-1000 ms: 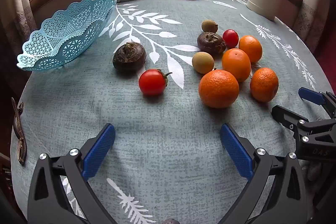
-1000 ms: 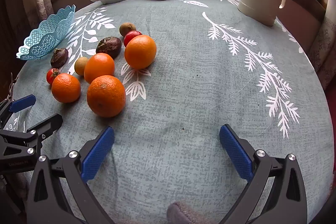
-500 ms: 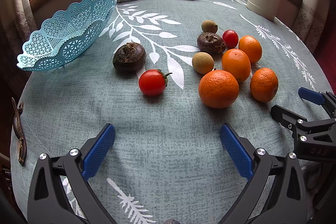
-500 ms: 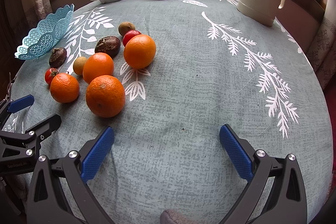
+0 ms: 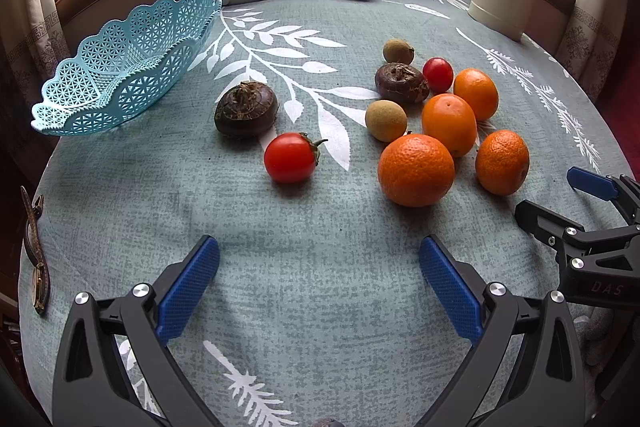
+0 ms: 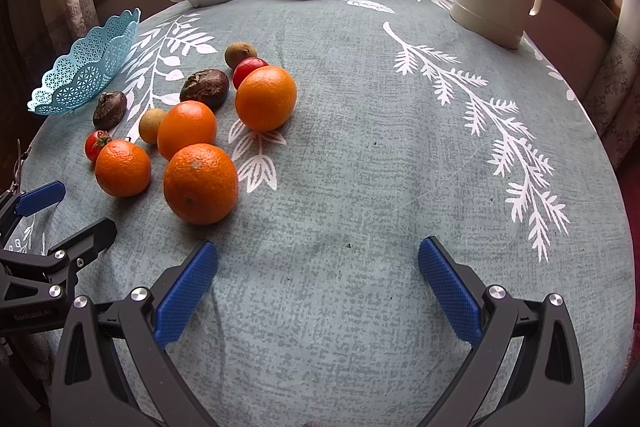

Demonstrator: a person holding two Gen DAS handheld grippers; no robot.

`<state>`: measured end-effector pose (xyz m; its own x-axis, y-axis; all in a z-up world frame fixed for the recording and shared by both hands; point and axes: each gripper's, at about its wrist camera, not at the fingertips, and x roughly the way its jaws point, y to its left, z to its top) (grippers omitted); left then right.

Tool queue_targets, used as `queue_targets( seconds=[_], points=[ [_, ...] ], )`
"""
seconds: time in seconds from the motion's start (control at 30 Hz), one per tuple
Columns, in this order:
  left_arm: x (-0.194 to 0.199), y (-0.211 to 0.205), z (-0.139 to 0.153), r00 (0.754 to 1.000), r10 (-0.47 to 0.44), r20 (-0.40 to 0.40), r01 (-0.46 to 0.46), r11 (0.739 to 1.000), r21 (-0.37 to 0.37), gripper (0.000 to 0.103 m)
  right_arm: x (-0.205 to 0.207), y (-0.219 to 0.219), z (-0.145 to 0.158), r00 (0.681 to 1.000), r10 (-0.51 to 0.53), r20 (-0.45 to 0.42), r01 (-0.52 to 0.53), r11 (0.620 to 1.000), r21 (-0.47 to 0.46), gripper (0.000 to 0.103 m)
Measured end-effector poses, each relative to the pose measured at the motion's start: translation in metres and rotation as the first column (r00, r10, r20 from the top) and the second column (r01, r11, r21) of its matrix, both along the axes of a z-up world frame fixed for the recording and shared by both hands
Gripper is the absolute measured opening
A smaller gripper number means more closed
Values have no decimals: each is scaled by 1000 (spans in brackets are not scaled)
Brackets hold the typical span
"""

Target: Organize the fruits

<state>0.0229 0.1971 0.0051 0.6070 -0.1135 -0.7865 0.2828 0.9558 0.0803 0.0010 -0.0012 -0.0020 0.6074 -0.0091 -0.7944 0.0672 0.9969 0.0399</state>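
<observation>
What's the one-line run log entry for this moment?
left hand-held gripper open | right hand-held gripper open | basket no fruit | fruits on table

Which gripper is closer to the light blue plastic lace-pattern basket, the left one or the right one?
Left. The left gripper has the light blue plastic lace-pattern basket ahead to its left, beyond bare tablecloth. The right gripper is farther, with the oranges between it and the basket.

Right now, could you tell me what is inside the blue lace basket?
The blue basket appears empty in the left wrist view: only its lattice interior shows. Its near wall hides part of the floor, so something small and flat there cannot be excluded.
</observation>
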Motion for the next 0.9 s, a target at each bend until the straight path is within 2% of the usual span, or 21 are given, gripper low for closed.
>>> queue_targets(
  seconds=[0.9],
  points=[
    [-2, 1, 0, 1000, 0, 2, 0, 1000, -3, 101, 0, 0, 2, 1000, -1, 1, 1, 1000, 0, 98]
  ],
)
